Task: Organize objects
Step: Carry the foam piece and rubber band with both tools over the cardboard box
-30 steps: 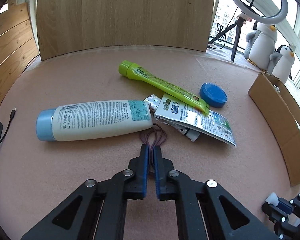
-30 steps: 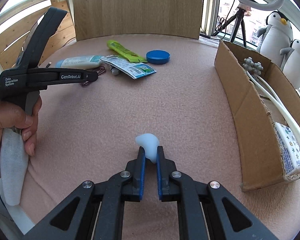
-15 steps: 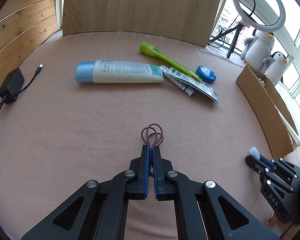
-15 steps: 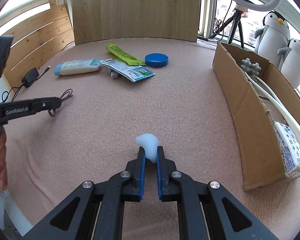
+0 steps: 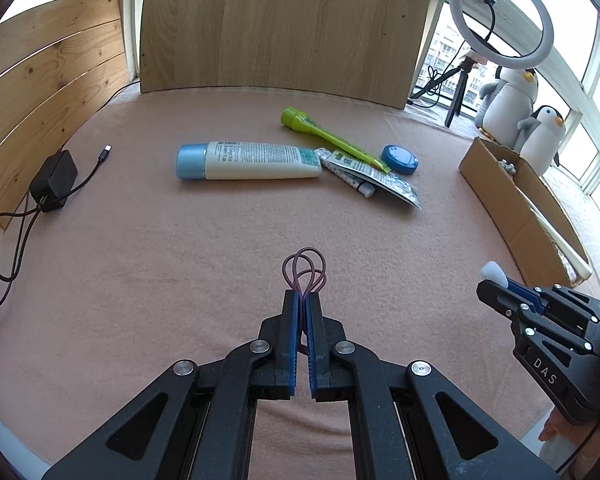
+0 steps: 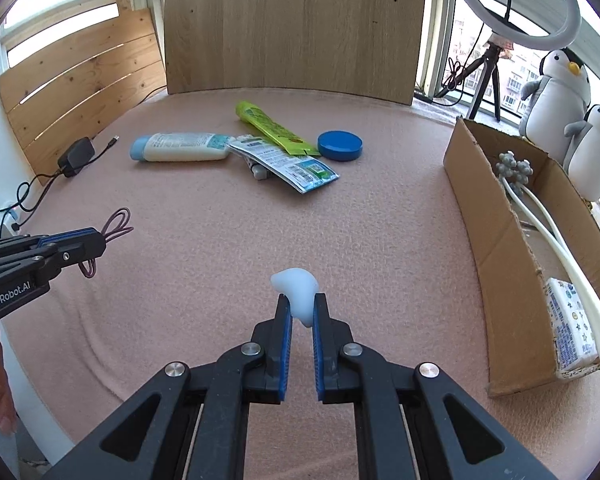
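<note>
Left gripper [image 5: 303, 294]: I held it angled down over the pink table cover [image 5: 220, 248], jaws pressed together on a bundle of purple hair ties [image 5: 305, 272].
Hair ties: loops stuck out forward past my fingertips, clear of the cloth, long axis in line with the fingers.
Lotion tube [image 5: 256, 161]: lay flat toward the far side of the table, long axis left to right, blue cap at the left.
Green tube [image 5: 328, 135]: just beyond it, slanting, cap end far-left, flat end resting on a foil sachet [image 5: 384, 178].
Blue round lid [image 5: 399, 159]: just beside the sachet.
Right gripper [image 6: 299, 307]: I held it angled down, jaws clamped on a pale blue-white silicone piece [image 6: 298, 288], whose rounded end stood up past the tips.
Cardboard box [image 6: 484, 216]: at the right edge, open-topped.
</note>
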The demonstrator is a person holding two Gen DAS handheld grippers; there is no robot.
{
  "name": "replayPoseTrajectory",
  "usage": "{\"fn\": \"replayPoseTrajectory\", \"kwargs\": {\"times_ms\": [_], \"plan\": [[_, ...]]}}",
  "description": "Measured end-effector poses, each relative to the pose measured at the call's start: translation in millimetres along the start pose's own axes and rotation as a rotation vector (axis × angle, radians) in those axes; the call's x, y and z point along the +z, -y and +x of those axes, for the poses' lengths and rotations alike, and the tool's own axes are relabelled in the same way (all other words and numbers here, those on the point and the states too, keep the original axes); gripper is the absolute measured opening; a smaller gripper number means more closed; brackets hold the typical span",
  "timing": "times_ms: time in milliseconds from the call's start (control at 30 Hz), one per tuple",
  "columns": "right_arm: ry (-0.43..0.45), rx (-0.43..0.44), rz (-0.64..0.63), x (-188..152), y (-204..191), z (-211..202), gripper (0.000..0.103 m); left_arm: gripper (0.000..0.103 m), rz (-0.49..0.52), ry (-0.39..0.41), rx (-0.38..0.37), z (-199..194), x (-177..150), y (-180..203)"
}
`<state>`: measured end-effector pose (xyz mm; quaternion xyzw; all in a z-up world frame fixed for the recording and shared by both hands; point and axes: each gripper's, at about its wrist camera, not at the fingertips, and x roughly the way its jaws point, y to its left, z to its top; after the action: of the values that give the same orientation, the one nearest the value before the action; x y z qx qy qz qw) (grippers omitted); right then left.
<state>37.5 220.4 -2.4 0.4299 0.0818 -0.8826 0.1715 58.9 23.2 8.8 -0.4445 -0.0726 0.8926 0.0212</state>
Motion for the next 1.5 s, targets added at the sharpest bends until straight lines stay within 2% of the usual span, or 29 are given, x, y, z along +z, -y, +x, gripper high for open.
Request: {"fn": "replayPoseTrajectory", "kwargs": {"times_ms": [267,467,633,800,1167,1500], "plan": [[0.076,0.007,-0.014,22,-7,-26,0.009,0.003,0.004,0.056,-0.015,-25,15,6],[0.110,0.013,-0.025,30,-11,-37,0.009,0.003,0.000,0.066,-0.012,-31,17,6],[0.103,0.036,-0.030,32,-16,-34,0.009,0.003,-0.015,0.067,-0.005,-34,16,0],[0.057,0.048,-0.059,38,-28,-23,0.009,0.003,-0.033,0.106,-0.017,-47,20,-8],[0.090,0.029,-0.153,69,-57,-35,0.009,0.003,-0.065,0.172,-0.036,-67,34,-23],[0.101,0.013,-0.139,73,-47,-38,0.009,0.003,-0.051,0.149,-0.052,-56,42,-13]]}}
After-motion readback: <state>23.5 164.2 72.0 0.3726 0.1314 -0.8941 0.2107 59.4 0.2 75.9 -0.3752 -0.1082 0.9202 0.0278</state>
